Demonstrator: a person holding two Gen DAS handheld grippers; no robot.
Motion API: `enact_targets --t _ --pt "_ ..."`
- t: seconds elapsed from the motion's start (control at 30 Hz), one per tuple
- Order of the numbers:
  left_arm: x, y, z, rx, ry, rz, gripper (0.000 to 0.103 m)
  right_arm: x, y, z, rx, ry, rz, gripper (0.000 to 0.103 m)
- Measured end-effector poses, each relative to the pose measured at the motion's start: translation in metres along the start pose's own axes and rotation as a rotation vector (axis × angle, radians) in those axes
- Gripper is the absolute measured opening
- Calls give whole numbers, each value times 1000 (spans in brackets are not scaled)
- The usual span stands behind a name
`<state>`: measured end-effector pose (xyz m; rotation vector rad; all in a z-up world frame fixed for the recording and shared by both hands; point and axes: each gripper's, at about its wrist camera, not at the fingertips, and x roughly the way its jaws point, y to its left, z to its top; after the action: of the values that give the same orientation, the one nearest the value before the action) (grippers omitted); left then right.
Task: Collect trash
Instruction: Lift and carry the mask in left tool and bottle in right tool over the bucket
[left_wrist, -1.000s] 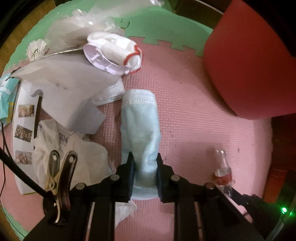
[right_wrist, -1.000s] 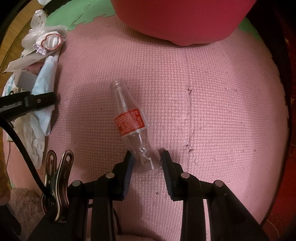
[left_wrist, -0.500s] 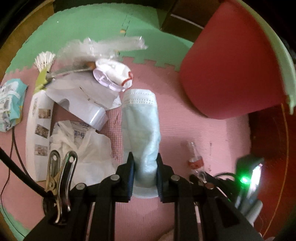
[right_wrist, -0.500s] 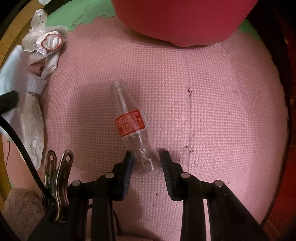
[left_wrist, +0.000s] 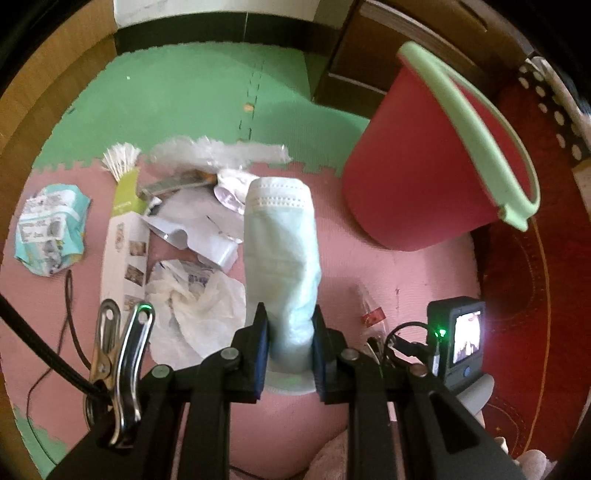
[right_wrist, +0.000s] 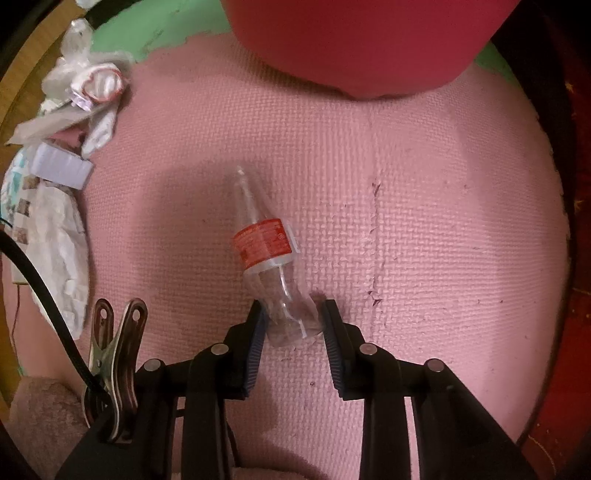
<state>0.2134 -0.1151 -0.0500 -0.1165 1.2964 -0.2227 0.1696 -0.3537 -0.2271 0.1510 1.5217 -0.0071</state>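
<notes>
A pale blue face mask (left_wrist: 280, 251) hangs upright between the pads of my left gripper (left_wrist: 290, 314), which is shut on its lower end and holds it well above the pink mat. The red bin (left_wrist: 417, 177) with a pale green rim stands to the right, beyond the mask. A clear plastic bottle (right_wrist: 269, 254) with a red label lies on the mat, its base between the fingers of my right gripper (right_wrist: 291, 314). Those jaws are closing, with a thin gap left at the right pad. The bottle (left_wrist: 371, 314) also shows in the left wrist view.
A trash pile lies left of the mask: crumpled white paper (left_wrist: 192, 306), a long printed card box (left_wrist: 125, 243), a blue-white wrapper (left_wrist: 51, 229), clear plastic film (left_wrist: 221, 153) and a shuttlecock (left_wrist: 120, 158). A red rug (left_wrist: 535, 295) borders the mat on the right. The bin's wall (right_wrist: 362, 40) is just ahead of the bottle.
My left gripper has risen with the mask, so the floor looks farther off and the bin's rim has come into view. The right gripper stayed over the bottle, its jaws slightly narrower.
</notes>
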Motion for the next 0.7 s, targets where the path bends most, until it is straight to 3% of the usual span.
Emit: enact_targets --t 0.27,0.7 --pt "-31 -11 4 27 -67 -21 21 -56 26 -19 -92 -108 50 30" --pt "-70 -24 8 66 -139 -31 20 -149 48 -35 -102 -343 173 30"
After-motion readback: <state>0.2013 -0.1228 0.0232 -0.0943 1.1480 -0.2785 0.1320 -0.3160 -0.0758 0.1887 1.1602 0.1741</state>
